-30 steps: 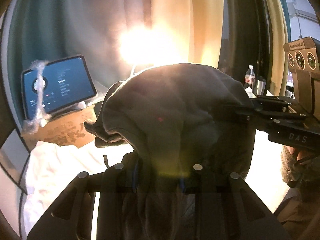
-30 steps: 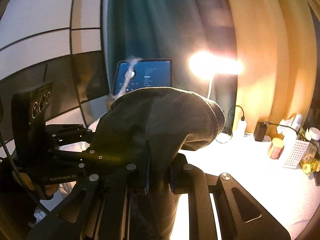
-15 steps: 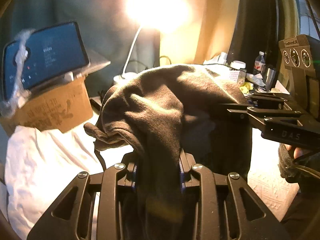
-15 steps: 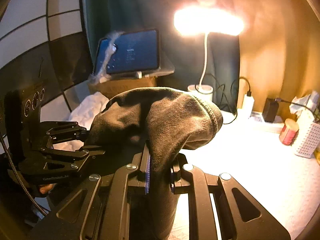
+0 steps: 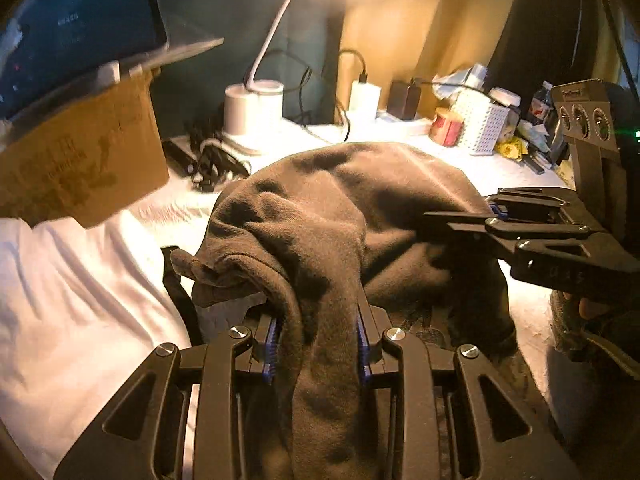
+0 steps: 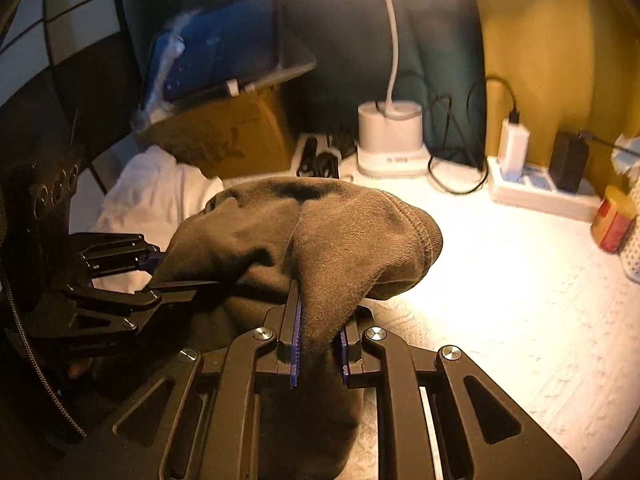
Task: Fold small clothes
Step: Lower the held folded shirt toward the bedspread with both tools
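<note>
A dark grey-brown garment (image 5: 340,216) hangs bunched over both grippers, above the white table cover (image 6: 520,280). My left gripper (image 5: 318,344) is shut on a thick fold of it, the blue pads pressing both sides. My right gripper (image 6: 318,340) is shut on another fold of the garment (image 6: 304,232), whose hemmed edge droops to the right. In the left wrist view the right gripper (image 5: 472,220) comes in from the right edge, held by a gloved hand (image 5: 580,312). The right wrist view shows the left gripper (image 6: 156,276) at the left. The cloth's lower part is hidden behind the fingers.
A cardboard box (image 5: 80,152) with a tablet (image 5: 72,36) on it stands at the back left, white cloth (image 5: 72,300) in front of it. A lamp base (image 6: 390,136), cables, a power strip (image 6: 532,188), a red can (image 6: 614,218) and a white basket (image 5: 482,122) line the back.
Both grippers have come down and tipped toward the table, carrying the garment with them. The lamp and the tablet have slid up toward the top of both views, and more table shows.
</note>
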`<state>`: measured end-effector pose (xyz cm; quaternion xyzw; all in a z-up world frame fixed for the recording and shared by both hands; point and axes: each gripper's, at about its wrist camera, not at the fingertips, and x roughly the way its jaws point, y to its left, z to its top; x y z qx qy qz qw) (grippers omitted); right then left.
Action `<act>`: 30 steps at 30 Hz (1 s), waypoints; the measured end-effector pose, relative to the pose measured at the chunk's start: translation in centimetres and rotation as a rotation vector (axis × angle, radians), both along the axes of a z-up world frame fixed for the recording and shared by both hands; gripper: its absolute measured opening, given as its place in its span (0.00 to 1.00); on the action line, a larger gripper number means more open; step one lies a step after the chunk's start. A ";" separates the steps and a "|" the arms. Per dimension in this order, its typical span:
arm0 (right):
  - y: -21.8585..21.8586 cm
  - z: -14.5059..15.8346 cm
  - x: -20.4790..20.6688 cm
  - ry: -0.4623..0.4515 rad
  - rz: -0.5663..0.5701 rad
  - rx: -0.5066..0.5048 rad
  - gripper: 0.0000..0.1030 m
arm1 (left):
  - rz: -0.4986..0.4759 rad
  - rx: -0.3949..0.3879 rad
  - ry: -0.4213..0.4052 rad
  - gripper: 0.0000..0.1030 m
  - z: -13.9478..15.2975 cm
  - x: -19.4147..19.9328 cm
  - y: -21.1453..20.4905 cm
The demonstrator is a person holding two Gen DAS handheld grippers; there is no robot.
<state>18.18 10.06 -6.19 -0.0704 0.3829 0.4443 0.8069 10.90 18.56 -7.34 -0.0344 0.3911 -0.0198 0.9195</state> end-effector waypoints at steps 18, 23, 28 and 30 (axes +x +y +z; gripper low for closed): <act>1.0 -4.3 4.7 0.183 -0.005 -0.013 0.38 | 0.002 -0.078 0.116 0.33 -0.9 3.4 2.4; 1.1 -3.5 5.3 0.139 -0.014 0.009 0.63 | 0.031 -0.052 0.112 0.38 -0.6 4.3 3.0; 1.4 -4.0 6.0 0.119 -0.026 -0.004 0.63 | 0.089 -0.058 0.110 0.39 -0.8 5.6 4.9; 1.4 -4.1 6.2 0.120 -0.031 0.000 0.63 | 0.107 -0.041 0.087 0.39 -0.7 5.8 5.3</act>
